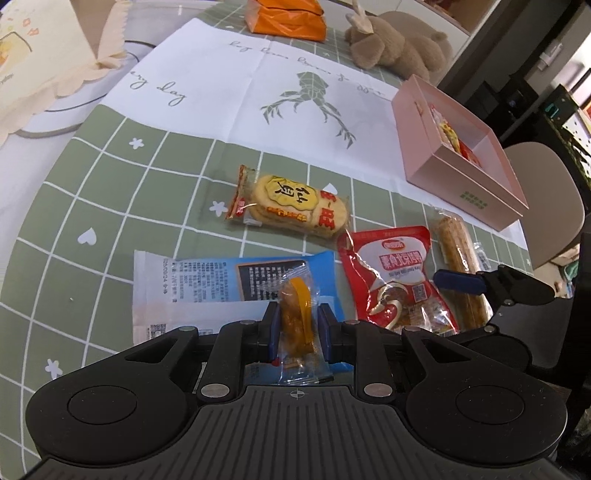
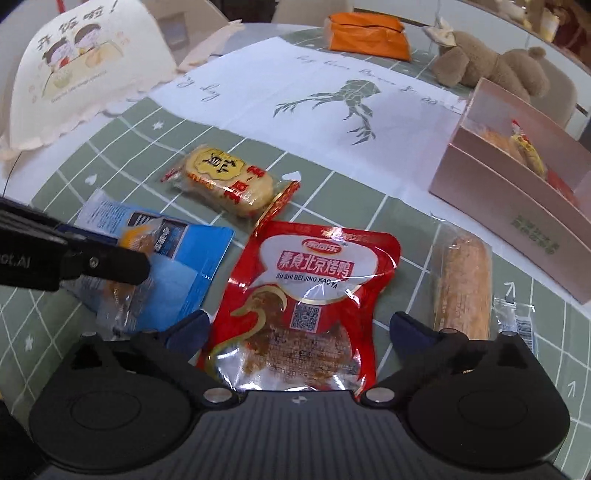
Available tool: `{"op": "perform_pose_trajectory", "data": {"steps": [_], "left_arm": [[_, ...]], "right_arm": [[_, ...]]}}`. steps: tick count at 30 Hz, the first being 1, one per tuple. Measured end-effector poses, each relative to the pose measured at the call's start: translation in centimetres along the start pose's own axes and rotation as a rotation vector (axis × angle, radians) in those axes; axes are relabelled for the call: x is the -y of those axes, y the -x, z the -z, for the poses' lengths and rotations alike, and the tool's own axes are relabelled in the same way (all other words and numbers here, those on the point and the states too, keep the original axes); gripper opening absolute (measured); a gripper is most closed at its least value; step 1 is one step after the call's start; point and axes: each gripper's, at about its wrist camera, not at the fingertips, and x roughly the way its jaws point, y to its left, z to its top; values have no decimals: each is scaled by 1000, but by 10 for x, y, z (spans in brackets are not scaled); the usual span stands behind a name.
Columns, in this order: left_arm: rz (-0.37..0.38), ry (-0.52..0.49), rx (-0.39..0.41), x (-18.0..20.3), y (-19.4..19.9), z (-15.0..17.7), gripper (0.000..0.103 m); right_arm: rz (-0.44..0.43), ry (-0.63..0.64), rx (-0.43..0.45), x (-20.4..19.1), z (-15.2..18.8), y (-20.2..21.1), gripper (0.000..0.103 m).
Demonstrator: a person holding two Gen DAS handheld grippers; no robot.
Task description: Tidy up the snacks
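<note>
Red snack pouch [image 2: 306,306] lies lengthwise between the wide-open right hand-held gripper [image 2: 299,332] jaws, untouched, while the left hand-held gripper [image 1: 297,332] pinches a small yellow candy [image 1: 297,314].

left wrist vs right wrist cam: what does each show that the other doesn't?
Left wrist only: its own left gripper head-on, shut on a small clear-wrapped orange snack, and the blue packet's full printed side.

Right wrist only: the right gripper open, its pads either side of the red pouch without pressing on it, and the cartoon picture on the cream bag.

Both: rice cracker pack, wrapped long roll, pink box with snacks inside, orange bag, plush toy, green grid mat.
</note>
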Motion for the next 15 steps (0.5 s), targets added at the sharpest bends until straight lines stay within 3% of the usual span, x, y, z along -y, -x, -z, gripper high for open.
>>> {"op": "perform_pose_trajectory", "data": {"steps": [7, 11, 15], "left_arm": [[4, -11, -4, 0, 1, 0, 26], [12, -10, -6, 0, 0, -1, 26], [30, -23, -9, 3, -2, -2, 26]], "right_arm": [[-38, 62, -9, -1, -9, -4, 101], [-84, 122, -36, 6, -12, 11, 63], [-55, 158, -15, 18, -9, 29, 42]]}}
